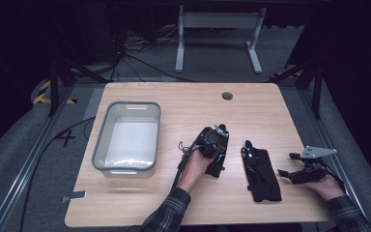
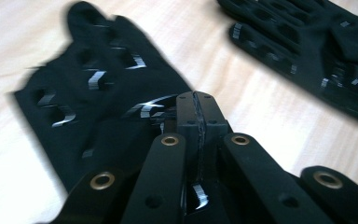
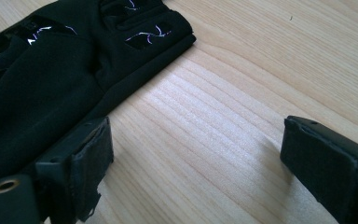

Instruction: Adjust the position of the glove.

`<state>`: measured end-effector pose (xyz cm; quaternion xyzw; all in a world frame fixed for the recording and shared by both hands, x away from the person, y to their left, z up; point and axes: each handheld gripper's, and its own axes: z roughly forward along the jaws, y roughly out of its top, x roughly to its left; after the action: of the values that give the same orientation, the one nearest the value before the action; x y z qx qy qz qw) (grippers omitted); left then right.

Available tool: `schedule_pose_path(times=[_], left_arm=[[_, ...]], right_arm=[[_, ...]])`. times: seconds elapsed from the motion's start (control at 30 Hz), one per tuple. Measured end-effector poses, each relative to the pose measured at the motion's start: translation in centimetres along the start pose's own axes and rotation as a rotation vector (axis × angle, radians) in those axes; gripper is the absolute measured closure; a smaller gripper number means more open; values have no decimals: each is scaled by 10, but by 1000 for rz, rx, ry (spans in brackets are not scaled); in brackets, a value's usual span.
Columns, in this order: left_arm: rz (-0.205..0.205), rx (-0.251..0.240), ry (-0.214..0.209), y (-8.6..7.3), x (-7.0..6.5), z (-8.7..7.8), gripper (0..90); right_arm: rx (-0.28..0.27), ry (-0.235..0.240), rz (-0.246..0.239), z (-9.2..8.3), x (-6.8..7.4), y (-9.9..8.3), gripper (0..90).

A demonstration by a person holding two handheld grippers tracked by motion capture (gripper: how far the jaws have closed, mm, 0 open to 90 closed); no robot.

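Observation:
Two black gloves lie on the wooden table (image 1: 140, 198). My left gripper (image 1: 216, 137) (image 2: 198, 105), held by a hand at mid-table, points down with its jaws pressed together on the edge of the left glove (image 1: 217, 164) (image 2: 98, 102), whose fabric bunches at the tips. The other glove (image 1: 261, 174) (image 2: 317, 51) (image 3: 42, 88) lies flat just to the right. My right gripper (image 1: 286, 164) (image 3: 200, 149) rests low by the table's right edge, open, with bare wood between its jaws. One of its pads (image 3: 93, 156) sits beside that glove's edge.
A grey-rimmed white tub (image 1: 99, 140) stands on the left half of the table, with nothing inside. A round cable hole (image 1: 227, 95) sits near the far edge. Cables and a desk frame (image 1: 217, 29) lie on the floor beyond.

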<state>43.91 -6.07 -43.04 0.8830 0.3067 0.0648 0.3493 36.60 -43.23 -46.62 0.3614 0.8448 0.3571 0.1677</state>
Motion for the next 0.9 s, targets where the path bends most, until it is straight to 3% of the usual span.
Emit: schedule_pose_path(times=[0.2,0.37,0.63,0.9], left_arm=[[-38,-3,24,-5,25,-2,898],[-53,32,31,-10,32,4,897],[-33,59,28,-13,26,6,898],[12,77,14,-22,7,-1,898]], right_arm=[[0,1,-1,0,0,0,97],[0,2,-1,0,0,0,97],[0,2,-2,0,0,0,97],[0,2,-2,0,0,0,97]])
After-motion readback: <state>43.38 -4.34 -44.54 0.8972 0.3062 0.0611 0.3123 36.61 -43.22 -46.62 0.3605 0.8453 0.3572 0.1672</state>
